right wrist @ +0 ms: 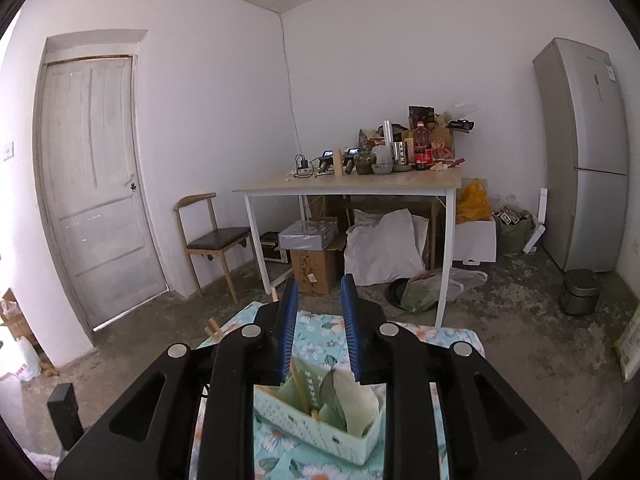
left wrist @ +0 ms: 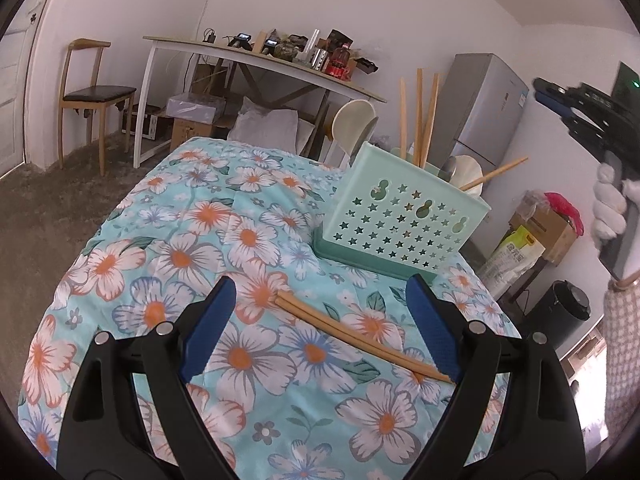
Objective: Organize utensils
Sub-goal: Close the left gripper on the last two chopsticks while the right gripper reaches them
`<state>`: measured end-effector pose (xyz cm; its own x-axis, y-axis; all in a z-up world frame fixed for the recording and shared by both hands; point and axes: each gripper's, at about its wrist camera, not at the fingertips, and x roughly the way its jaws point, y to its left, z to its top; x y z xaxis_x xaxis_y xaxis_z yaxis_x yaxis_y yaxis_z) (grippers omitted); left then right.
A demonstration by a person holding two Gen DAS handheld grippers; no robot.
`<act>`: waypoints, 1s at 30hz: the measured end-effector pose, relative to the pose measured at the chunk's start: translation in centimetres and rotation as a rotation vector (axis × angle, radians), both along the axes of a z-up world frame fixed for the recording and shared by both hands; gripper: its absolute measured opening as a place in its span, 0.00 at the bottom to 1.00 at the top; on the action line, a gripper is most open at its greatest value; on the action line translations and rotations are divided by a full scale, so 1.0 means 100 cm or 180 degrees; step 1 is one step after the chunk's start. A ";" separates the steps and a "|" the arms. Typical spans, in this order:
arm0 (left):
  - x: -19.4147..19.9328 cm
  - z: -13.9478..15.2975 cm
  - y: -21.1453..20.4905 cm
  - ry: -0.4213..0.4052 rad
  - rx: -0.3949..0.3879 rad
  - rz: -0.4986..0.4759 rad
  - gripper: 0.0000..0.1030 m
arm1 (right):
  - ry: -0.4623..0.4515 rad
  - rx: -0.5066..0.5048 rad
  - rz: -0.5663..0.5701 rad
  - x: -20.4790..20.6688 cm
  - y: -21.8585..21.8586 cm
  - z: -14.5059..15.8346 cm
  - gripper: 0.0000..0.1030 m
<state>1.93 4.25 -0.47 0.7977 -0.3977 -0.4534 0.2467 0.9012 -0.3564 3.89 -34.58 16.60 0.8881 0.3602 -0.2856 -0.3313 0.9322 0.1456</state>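
Note:
A mint green utensil basket (left wrist: 394,220) with star holes stands on the flowered tablecloth (left wrist: 180,248). It holds several chopsticks (left wrist: 418,116) and pale spoons (left wrist: 354,120). A pair of chopsticks (left wrist: 360,332) lies on the cloth in front of it. My left gripper (left wrist: 320,300) is open just above that pair, its blue pads (left wrist: 212,320) on either side. My right gripper (right wrist: 318,300) is open and empty, held high above the basket (right wrist: 320,424); it also shows in the left wrist view (left wrist: 556,96), up at the right.
A white table (right wrist: 352,188) loaded with bottles and boxes stands by the far wall, with a wooden chair (right wrist: 216,240) to its left and a grey fridge (right wrist: 584,152) to its right. Boxes and bags lie on the floor.

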 end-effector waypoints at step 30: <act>0.038 -0.044 -0.013 0.1069 -0.0801 -0.0423 0.47 | 0.1755 0.0647 0.0115 -0.071 -0.015 -0.210 0.22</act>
